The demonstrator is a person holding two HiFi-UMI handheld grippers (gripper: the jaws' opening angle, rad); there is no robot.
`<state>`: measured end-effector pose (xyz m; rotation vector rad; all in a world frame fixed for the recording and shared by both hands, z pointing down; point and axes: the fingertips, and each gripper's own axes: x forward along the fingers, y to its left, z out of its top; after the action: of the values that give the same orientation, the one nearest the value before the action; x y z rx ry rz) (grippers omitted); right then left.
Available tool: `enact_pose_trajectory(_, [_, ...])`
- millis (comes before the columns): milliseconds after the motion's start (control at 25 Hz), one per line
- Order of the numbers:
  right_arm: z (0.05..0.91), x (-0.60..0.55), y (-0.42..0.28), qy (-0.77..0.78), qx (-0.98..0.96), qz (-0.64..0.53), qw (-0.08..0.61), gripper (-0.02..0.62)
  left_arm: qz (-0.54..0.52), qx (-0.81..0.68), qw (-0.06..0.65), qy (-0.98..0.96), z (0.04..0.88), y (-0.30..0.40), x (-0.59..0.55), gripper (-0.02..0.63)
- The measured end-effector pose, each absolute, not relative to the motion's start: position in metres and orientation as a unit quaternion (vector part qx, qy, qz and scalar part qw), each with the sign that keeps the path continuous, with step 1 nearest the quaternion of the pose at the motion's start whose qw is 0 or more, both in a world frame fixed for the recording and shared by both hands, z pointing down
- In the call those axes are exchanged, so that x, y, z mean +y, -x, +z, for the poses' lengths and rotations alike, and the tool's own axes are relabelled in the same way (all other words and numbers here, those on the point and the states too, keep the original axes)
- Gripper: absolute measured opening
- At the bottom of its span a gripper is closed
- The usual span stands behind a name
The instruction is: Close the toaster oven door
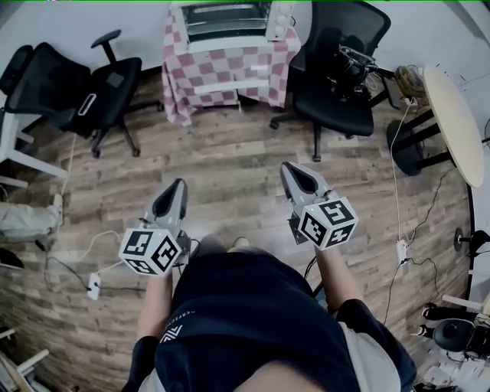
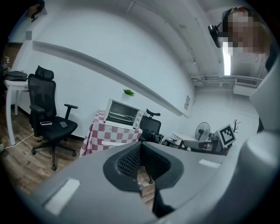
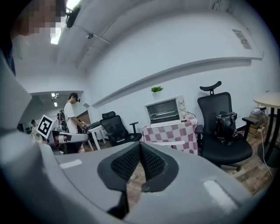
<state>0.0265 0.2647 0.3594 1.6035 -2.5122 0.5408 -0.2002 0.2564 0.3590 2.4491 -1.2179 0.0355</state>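
L→R: office chair [image 1: 99,88] far left, out of your way. Left gripper [image 1: 176,187] is low by your hip, jaws pressed together w/ nothing between them. Same for the right gripper [image 1: 291,170]: pads meet, empty.

Toaster oven [image 1: 230,19] is straight ahead, well apart from both grippers, on a small table under a red/white checked cloth [image 1: 222,69]. Wood floor [image 1: 230,153] between you and it. I can't tell the door state for sure at this range. A pale strip along the front bottom edge may be the door folded down.

Right of it: black chair [image 1: 337,99] w/ a bag [image 1: 352,69] on the seat, just beside the table. Round table [image 1: 455,122] is further right.

Handling, my guess: the door is a stiff metal frame w/ a glass pane, light, hinged at the bottom. Go for the handle bar on the free edge, or push up under that edge w/ closed jaws. Stay off the glass. The oven prob. slides on the cloth, so push gently, and the spring may snap it shut near the end.

Not started yet. You need to walk in first.
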Motion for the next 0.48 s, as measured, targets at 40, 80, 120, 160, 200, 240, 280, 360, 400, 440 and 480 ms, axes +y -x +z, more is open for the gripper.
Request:
enact_pose_trajectory(40, [0.362,0.264,-0.026,-0.523,-0.831,0.182,0.054,0.002,0.015,-0.437,0.202,-0.876,0.361,0.201,0.258,0.014])
enact_pose_trajectory(80, [0.364,0.263,-0.025,-0.517,-0.834,0.185,0.053,0.002,0.018,-0.439,0.201,-0.876,0.362,0.202,0.259,0.014])
enact_pose_trajectory(120, [0.366,0.262,-0.023,-0.513,-0.836,0.188,0.053,0.002,0.022,-0.441,0.200,-0.875,0.364,0.204,0.258,0.014])
enact_pose_trajectory(160, [0.368,0.260,-0.022,-0.508,-0.838,0.189,0.054,0.002,0.026,-0.443,0.199,-0.874,0.366,0.206,0.257,0.014])
enact_pose_trajectory(200, [0.371,0.257,-0.020,-0.505,-0.840,0.190,0.055,0.002,0.030,-0.445,0.199,-0.873,0.367,0.207,0.253,0.014])
enact_pose_trajectory(240, [0.373,0.254,-0.018,-0.503,-0.841,0.191,0.057,0.002,0.034,-0.446,0.199,-0.872,0.368,0.208,0.249,0.014])
enact_pose_trajectory(280, [0.376,0.250,-0.016,-0.501,-0.842,0.192,0.059,0.002,0.036,-0.446,0.199,-0.872,0.369,0.208,0.244,0.014])
enact_pose_trajectory(360, [0.381,0.240,-0.014,-0.500,-0.842,0.196,0.060,0.002,0.036,-0.441,0.196,-0.875,0.373,0.206,0.231,0.014])
enact_pose_trajectory(400, [0.383,0.235,-0.013,-0.500,-0.841,0.199,0.061,0.002,0.036,-0.438,0.194,-0.877,0.377,0.205,0.224,0.014])
enact_pose_trajectory(440, [0.385,0.229,-0.011,-0.501,-0.839,0.201,0.062,0.002,0.038,-0.434,0.193,-0.879,0.380,0.204,0.217,0.014])
enact_pose_trajectory(480, [0.387,0.223,-0.010,-0.503,-0.838,0.202,0.062,0.002,0.041,-0.431,0.194,-0.880,0.383,0.203,0.209,0.014])
